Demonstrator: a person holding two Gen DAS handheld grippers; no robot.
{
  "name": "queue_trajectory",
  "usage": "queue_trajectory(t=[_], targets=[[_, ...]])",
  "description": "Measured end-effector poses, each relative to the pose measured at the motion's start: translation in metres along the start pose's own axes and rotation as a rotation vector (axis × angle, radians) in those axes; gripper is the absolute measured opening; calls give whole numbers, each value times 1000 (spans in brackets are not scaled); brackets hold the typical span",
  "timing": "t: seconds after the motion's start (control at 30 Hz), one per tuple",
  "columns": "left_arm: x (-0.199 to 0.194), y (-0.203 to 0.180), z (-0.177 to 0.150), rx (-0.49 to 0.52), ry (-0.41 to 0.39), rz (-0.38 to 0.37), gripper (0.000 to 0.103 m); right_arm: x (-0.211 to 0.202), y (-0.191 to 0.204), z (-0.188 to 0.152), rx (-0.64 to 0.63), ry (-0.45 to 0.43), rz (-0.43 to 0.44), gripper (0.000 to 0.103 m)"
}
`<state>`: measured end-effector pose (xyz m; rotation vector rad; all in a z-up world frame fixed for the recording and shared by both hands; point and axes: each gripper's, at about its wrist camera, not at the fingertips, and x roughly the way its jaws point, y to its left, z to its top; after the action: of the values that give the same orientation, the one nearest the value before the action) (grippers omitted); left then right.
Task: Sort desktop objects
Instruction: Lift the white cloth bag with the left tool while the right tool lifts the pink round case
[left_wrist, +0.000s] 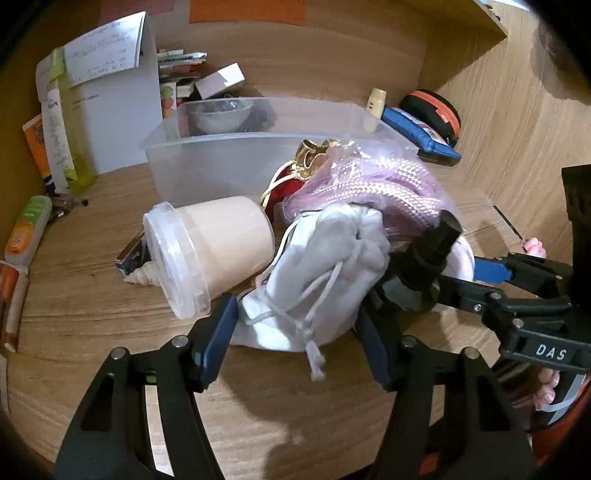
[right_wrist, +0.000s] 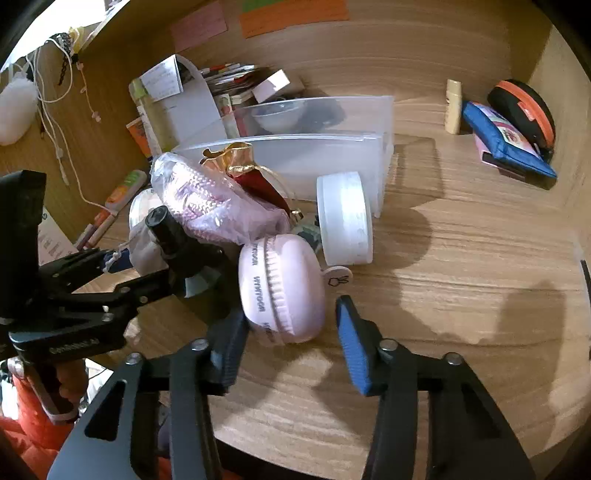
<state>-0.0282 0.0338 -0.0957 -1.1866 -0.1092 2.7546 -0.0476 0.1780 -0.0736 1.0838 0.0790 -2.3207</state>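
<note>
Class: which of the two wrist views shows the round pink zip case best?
The right wrist view: the pink zip case lies whole between the right gripper fingers, its zip and lettering visible. In the left wrist view only a pale edge shows behind the white drawstring pouch.

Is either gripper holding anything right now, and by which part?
Right gripper: nothing; its jaws stand open around the pink round case, one side clear. Left gripper jaws flank the white drawstring pouch at its lower body; whether they press it cannot be told.

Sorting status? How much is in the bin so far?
Barely started: the clear plastic bin looks empty. In hand: left tongs open around the white drawstring pouch; right tongs open around the pink round zip case. The cream lidded tub and pink rope bag remain.
</note>
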Motion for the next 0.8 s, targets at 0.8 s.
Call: queue_trajectory(t=[0.8], targets=[[6, 2, 12, -68, -31, -13, 41, -5, -24, 4, 42, -41, 4, 39]])
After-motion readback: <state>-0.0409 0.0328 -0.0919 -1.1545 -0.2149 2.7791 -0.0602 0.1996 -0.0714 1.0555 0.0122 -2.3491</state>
